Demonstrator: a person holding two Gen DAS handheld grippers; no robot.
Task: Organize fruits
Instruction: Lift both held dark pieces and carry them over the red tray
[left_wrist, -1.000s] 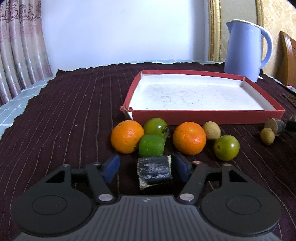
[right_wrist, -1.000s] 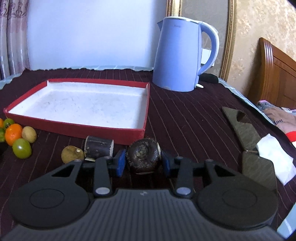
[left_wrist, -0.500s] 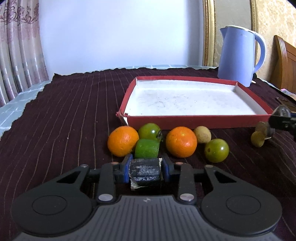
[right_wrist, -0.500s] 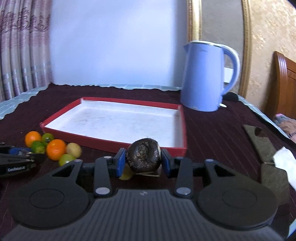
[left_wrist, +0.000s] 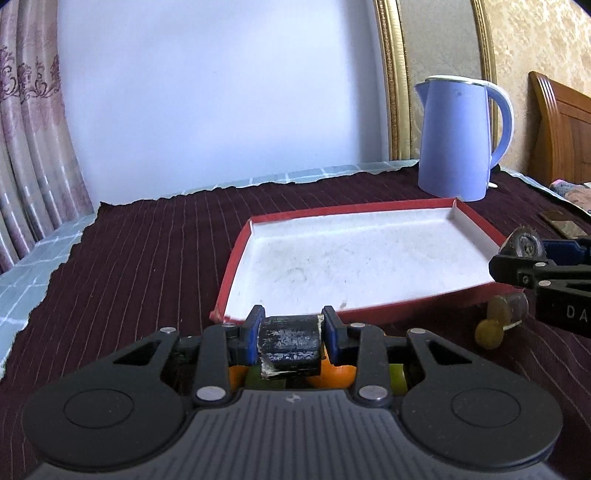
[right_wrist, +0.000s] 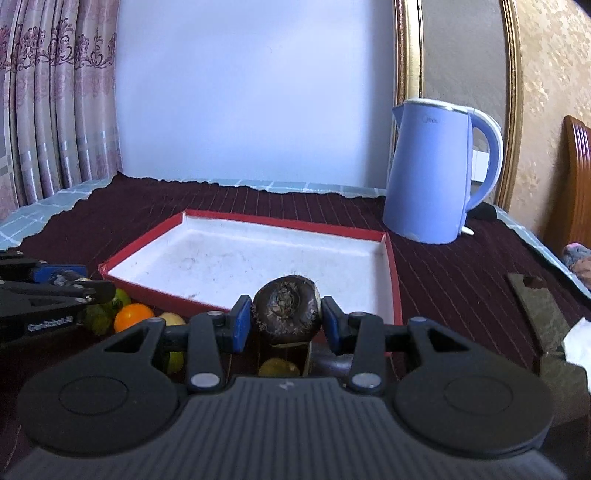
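Two dark pieces lifted, both bound for the red tray — carry step in hand.

Left gripper (left_wrist: 291, 338) clamped narrow on a dark sugarcane chunk (left_wrist: 290, 343), held at the near rim of the red tray (left_wrist: 236, 258); right gripper (right_wrist: 284, 321) clamped on a round water chestnut (right_wrist: 286, 308), held above the tray's near right corner. Tray bare inside — nothing sorted yet, by the look. Next: forward over the white floor, lower, release clear of the wall. Count in sight on the cloth: one orange (right_wrist: 133, 315) in the right view, orange skin at two spots in the left, several green and yellowish fruits half hidden, number uncertain; one kettle (left_wrist: 458, 136).
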